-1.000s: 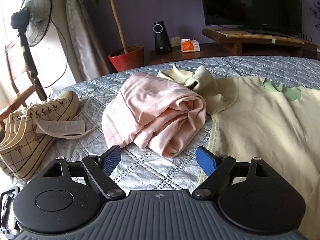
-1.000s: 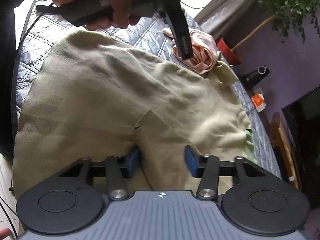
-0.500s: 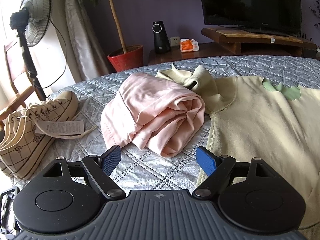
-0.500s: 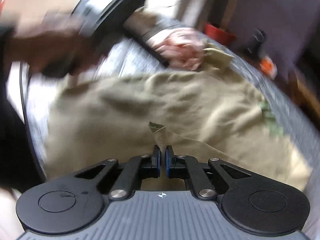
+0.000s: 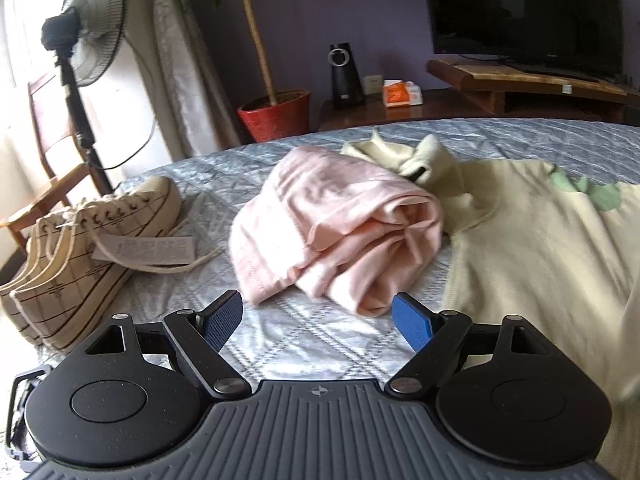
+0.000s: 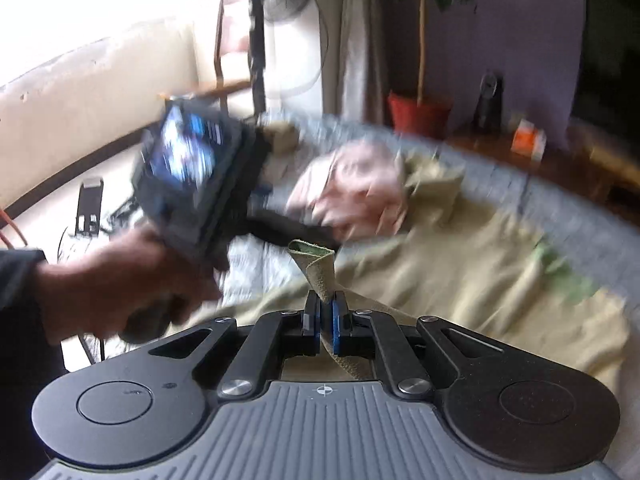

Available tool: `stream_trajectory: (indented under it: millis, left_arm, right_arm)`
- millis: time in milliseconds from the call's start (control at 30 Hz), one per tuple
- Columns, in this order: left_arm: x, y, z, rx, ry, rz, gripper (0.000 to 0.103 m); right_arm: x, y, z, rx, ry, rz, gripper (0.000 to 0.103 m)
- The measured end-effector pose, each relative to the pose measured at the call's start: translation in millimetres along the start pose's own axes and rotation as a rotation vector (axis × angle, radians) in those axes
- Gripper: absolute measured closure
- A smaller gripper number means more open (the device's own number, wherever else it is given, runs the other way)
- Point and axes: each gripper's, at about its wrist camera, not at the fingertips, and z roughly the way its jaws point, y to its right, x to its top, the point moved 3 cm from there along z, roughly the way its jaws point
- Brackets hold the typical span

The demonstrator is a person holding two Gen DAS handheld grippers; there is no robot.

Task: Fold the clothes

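Motion blur smears the person's hand (image 6: 120, 280) (and the bed behind it).

We are seeing the folded garment (image 5: 336, 232) lying on the bed (image 5: 312, 336) | sneakers (image 5: 80, 248) sitting to its left | shirt (image 5: 532, 248) spreading to its right, touching it | potted plant (image 5: 276, 116) and TV (image 5: 524, 8) standing behind the bed
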Motion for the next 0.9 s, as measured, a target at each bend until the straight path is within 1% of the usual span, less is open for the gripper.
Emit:
stream_trajectory:
  millis: [100, 167, 200, 233, 267, 300, 367, 433, 533, 567, 600, 633, 667, 733, 767, 833, 867, 900]
  left_arm:
    - [-0.5, -7.2, 2.0, 0.012, -0.009, -0.026, 0.017]
    - [-0.4, -7.4, 1.1, 0.01, -0.005, -0.019, 0.017]
    - [-0.3, -7.1, 0.8, 0.008, -0.003, -0.016, 0.017]
    - [-0.2, -6.8, 0.7, 0.006, -0.001, -0.014, 0.017]
    - [-0.3, -6.9, 0.7, 0.004, -0.002, -0.013, 0.017]
    - [-0.6, -7.0, 0.8, 0.003, -0.003, -0.014, 0.017]
    - [-1.0, -7.9, 0.7, 0.004, -0.004, -0.018, 0.017]
    - [-1.2, -8.9, 0.6, 0.003, -0.006, -0.026, 0.017]
    - [-0.6, -6.1, 0.3, -0.007, -0.003, -0.026, 0.017]
    - [-0.3, -4.2, 0.4, -0.008, -0.002, -0.021, 0.017]
    - [-0.1, -2.0, 0.6, -0.01, -0.003, -0.016, 0.017]
    - [0.1, 0.0, 0.9, -0.012, -0.004, -0.013, 0.017]
    - [0.4, 2.0, 1.1, -0.014, -0.004, -0.01, 0.017]
    - [1.0, 5.2, 1.5, -0.017, -0.004, -0.005, 0.017]
    - [1.2, 7.5, 1.6, -0.018, -0.004, -0.002, 0.017]
    - [1.5, 12.3, 1.9, -0.022, -0.005, 0.007, 0.017]
    - [1.7, 14.7, 2.1, -0.023, -0.005, 0.012, 0.017]
    - [1.7, 17.9, 1.8, -0.025, -0.004, 0.021, 0.017]
  right_arm:
    - [-19.7, -0.5, 26.9, -0.007, -0.072, 0.02, 0.093]
    - [-28.5, -3.6, 34.6, 0.016, -0.129, 0.023, 0.087]
    - [-30.3, -6.7, 32.5, 0.035, -0.141, 0.019, 0.073]
    - [-32.1, -9.8, 30.2, 0.054, -0.153, 0.014, 0.064]
    - [-30.2, -11.0, 22.3, 0.081, -0.128, 0.023, 0.047]
    - [-26.3, -1.7, 13.2, 0.06, -0.095, 0.045, 0.044]
    - [-18.3, 17.7, -5.3, 0.014, -0.029, 0.092, 0.044]
    - [-14.5, 57.3, -22.0, -0.115, 0.009, 0.155, 0.044]
    - [-17.2, 135.1, -40.6, -0.324, 0.017, 0.292, 0.048]
    - [-21.9, 156.6, -44.0, -0.384, 0.004, 0.307, 0.05]
    - [-29.9, 175.6, -43.5, -0.444, -0.03, 0.304, 0.053]
    - [-39.8, 188.7, -41.8, -0.473, -0.074, 0.315, 0.055]
    - [-50.8, 200.8, -41.4, -0.48, -0.106, 0.35, 0.06]
    - [-71.5, 214.5, -45.6, -0.468, -0.127, 0.442, 0.061]
    - [-80.5, 216.0, -48.1, -0.465, -0.127, 0.464, 0.061]
    - [-90.2, 215.1, -44.7, -0.463, -0.122, 0.47, 0.061]
    - [-91.9, 214.0, -42.5, -0.443, -0.114, 0.474, 0.061]
    - [-93.4, 212.9, -40.3, -0.422, -0.106, 0.478, 0.065]
